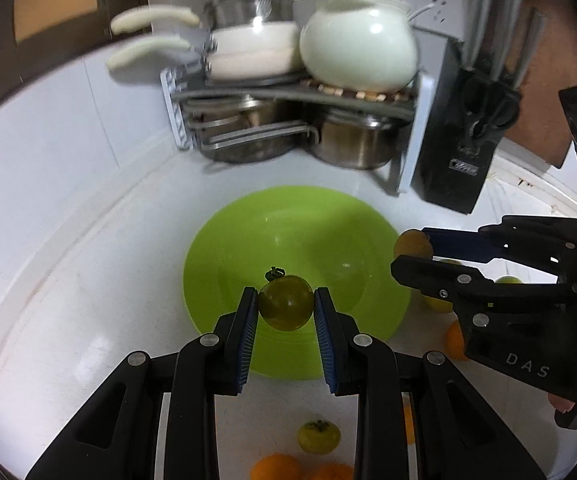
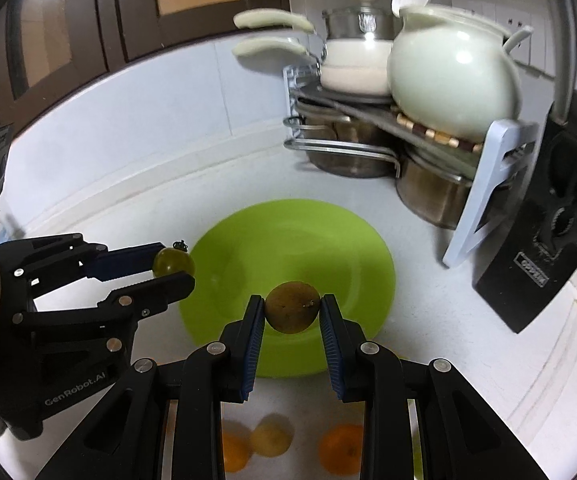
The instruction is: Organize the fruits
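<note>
Since both fruits were bound for the plate (image 1: 216, 256), my left gripper (image 1: 286, 308) clamped a tomato (image 1: 286, 302) above it, my right gripper (image 2: 292, 312) a brown fruit (image 2: 292, 308).

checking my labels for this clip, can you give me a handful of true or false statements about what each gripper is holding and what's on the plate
1. The left gripper is shut on a green tomato with a stem. True.
2. The right gripper is open with nothing in it. False: it is shut on a brownish round fruit.
3. The green plate already has oranges on it. False: no fruit lies on it; the oranges lie on the counter near the grippers.
4. Both held fruits are over the plate's near edge. True.
5. The white pot sits on the rack's top shelf. True.
6. The knife block stands left of the rack. False: it stands to its right.
</note>
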